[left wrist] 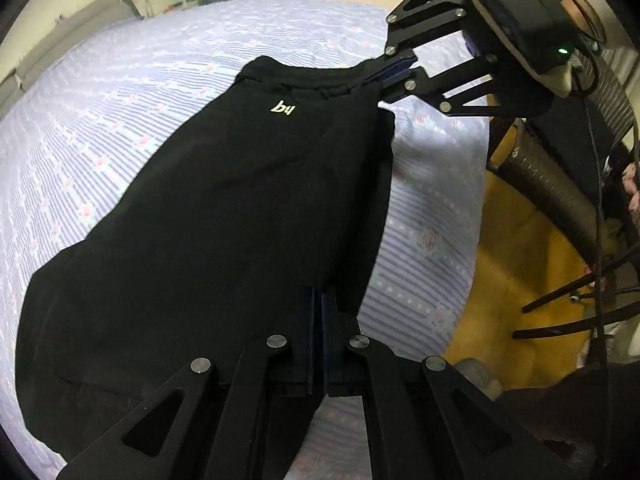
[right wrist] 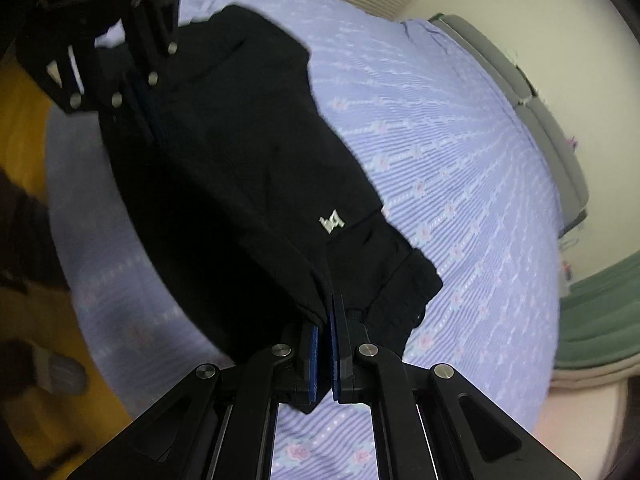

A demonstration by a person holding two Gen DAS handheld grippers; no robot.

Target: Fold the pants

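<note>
Garment: black soft-fabric pants with a small pale logo [left wrist: 224, 208], spread across lilac striped floral bedding [left wrist: 100, 128]; fills the centre and lower left of the left wrist view, centre and upper left of the right wrist view [right wrist: 240, 168].

Fold state: looks already doubled lengthwise, two layers stacked along the right edge in the left wrist view; waistband end [right wrist: 400, 280] toward the lower centre of the right wrist view.

Left claw: black two-finger gripper with blue pads [left wrist: 318, 332], lower centre of its own frame, pads nearly together, pinching the near edge of the cloth; seen again upper left in the right wrist view [right wrist: 140, 92].

Right claw: matching black gripper [right wrist: 323, 344], lower centre of its own frame, pads drawn close with a thin fold of waistband fabric between them; also upper right in the left wrist view [left wrist: 396, 72].

Handling, judged: light, limp, no stiffness; likely to sag and drape between the two grips, with layers free to slide apart.

Best hold, judged: both layers together at the edge corners, waistband seam preferable as the thickest, least slippery part.

Surroundings: yellow floor covering [left wrist: 520, 280] and dark wicker furniture [left wrist: 560, 184] at the right of the left wrist view.
</note>
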